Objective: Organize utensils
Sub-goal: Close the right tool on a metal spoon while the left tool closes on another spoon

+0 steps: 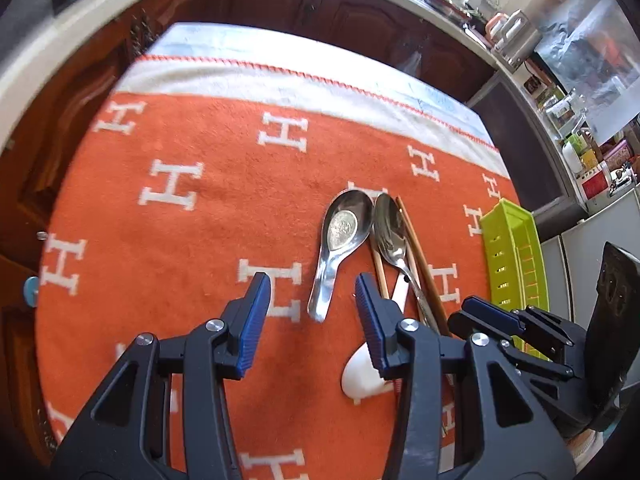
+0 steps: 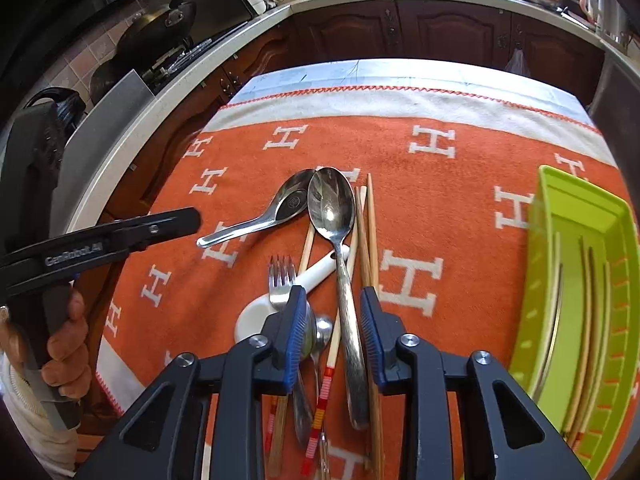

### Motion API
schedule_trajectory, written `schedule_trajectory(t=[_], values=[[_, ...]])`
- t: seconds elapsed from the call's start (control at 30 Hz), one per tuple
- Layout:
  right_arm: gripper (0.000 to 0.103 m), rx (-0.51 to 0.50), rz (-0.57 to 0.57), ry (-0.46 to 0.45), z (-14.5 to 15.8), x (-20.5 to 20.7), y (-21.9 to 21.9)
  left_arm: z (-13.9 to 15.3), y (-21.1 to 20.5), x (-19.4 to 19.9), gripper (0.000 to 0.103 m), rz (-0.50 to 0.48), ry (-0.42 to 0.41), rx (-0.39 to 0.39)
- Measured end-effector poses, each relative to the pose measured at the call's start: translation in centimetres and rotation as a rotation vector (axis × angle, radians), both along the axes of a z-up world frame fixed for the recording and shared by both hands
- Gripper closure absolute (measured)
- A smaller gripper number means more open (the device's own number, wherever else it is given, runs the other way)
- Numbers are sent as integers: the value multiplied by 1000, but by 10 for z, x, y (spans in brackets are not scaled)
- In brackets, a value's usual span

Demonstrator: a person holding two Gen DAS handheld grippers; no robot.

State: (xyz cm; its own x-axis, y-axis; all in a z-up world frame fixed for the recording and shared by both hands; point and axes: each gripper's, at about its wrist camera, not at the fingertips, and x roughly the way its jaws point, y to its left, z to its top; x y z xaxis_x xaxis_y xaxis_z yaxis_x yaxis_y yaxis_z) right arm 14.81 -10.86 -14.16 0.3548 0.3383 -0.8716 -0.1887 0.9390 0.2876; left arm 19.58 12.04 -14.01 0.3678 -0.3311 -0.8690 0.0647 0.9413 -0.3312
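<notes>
right gripper point(image 2: 329, 316): fingers apart, straddling the handle of the big spoon point(image 2: 332, 208) near the blanket's front edge. Nothing's pinched yet as far as I can see.

left gripper point(image 1: 312, 292): also apart, empty, hovering just left of the pile, over the short spoon point(image 1: 340, 236).

pile: big spoon sits on top of the chopsticks point(image 2: 370, 232); a fork point(image 2: 281, 280) and a white spoon point(image 2: 280, 300) lie just left of it, all touching or overlapping mid-blanket.

tray point(image 2: 580, 280): green, at the blanket's right edge, already has some long pieces in its slots.

step, my guess: grab the big spoon first since it's on top.

tip: close on the handle only, the chopsticks are right alongside and could come up too.

watch out: smooth metal handle, probably slippery, so go low and square, lift straight up.
</notes>
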Motion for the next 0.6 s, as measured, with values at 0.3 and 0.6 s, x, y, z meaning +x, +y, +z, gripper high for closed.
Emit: schedule_trajectory(t=[0.3,0.6], values=[[81,-7,53,52,-33,22,9,-43,-24,34,67,-102,73,-57],[85,-37,111,68,-45,31,15,-51,-48,47,84,-185,59,-47]])
